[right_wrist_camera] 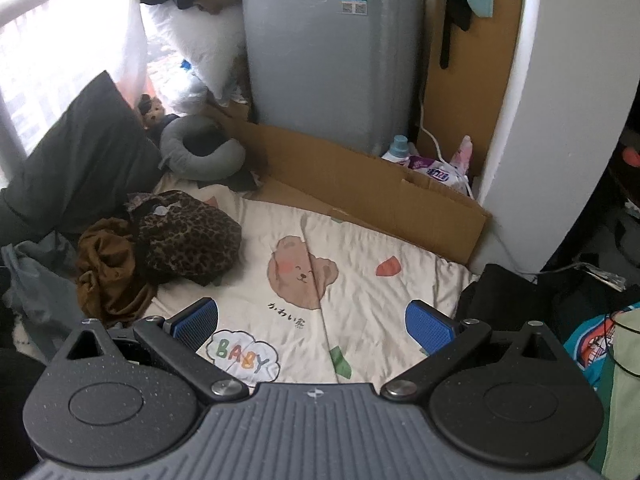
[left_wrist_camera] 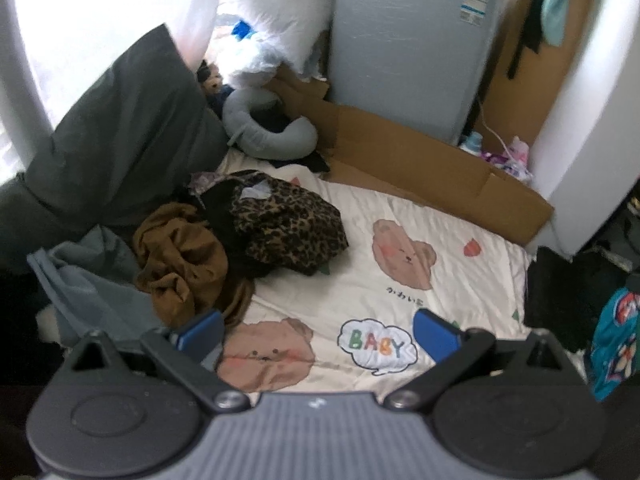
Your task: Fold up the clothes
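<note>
A heap of clothes lies at the left of a cream bear-print bed sheet (left_wrist_camera: 400, 240): a leopard-print garment (left_wrist_camera: 288, 228), a brown garment (left_wrist_camera: 180, 264) and a grey-blue garment (left_wrist_camera: 88, 280). The same leopard garment (right_wrist_camera: 188, 236), brown garment (right_wrist_camera: 108, 268) and sheet (right_wrist_camera: 380, 292) show in the right wrist view. My left gripper (left_wrist_camera: 320, 332) is open and empty above the sheet, just right of the brown garment. My right gripper (right_wrist_camera: 312, 324) is open and empty above the sheet, right of the heap.
A dark grey pillow (left_wrist_camera: 132, 128) and a grey neck pillow (left_wrist_camera: 264, 128) lie behind the heap. Flattened cardboard (left_wrist_camera: 420, 168) and a grey appliance (left_wrist_camera: 408, 40) border the bed's far side. Dark clothing (right_wrist_camera: 504, 296) and colourful fabric (right_wrist_camera: 592, 344) lie at the right.
</note>
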### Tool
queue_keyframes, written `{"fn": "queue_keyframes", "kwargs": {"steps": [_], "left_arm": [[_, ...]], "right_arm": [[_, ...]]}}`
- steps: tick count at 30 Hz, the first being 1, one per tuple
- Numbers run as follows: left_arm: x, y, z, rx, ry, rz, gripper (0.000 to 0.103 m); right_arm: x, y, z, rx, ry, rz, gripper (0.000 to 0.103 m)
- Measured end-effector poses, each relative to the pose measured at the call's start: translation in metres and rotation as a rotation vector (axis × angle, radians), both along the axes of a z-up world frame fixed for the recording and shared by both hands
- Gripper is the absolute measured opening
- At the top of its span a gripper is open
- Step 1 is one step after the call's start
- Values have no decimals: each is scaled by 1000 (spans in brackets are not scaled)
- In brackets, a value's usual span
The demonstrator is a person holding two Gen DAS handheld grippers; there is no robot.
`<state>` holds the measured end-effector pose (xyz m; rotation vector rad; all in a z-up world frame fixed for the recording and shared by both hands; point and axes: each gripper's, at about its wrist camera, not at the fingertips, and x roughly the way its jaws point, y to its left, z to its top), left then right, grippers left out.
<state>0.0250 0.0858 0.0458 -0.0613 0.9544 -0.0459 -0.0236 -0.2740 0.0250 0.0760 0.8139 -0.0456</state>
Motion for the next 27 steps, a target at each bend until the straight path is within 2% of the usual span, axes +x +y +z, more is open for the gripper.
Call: {"fn": "queue_keyframes", "kwargs": {"steps": [5,13,19,27], "left_arm": [[12,5,-6,5,-20,-45,101],[37,23,-17,-26,-29,-38,100],[58,29,-29,-5,-25,-41,100],[88,36,-56,-19,3,-6,100]], "right_arm": [[13,0,-8,8,-17,4,103],[39,-4,-18,14,-45,-17,103],[66,-2,-25,-10,-46,-4,103],[105,2,-46,26,-9,50,103]]}}
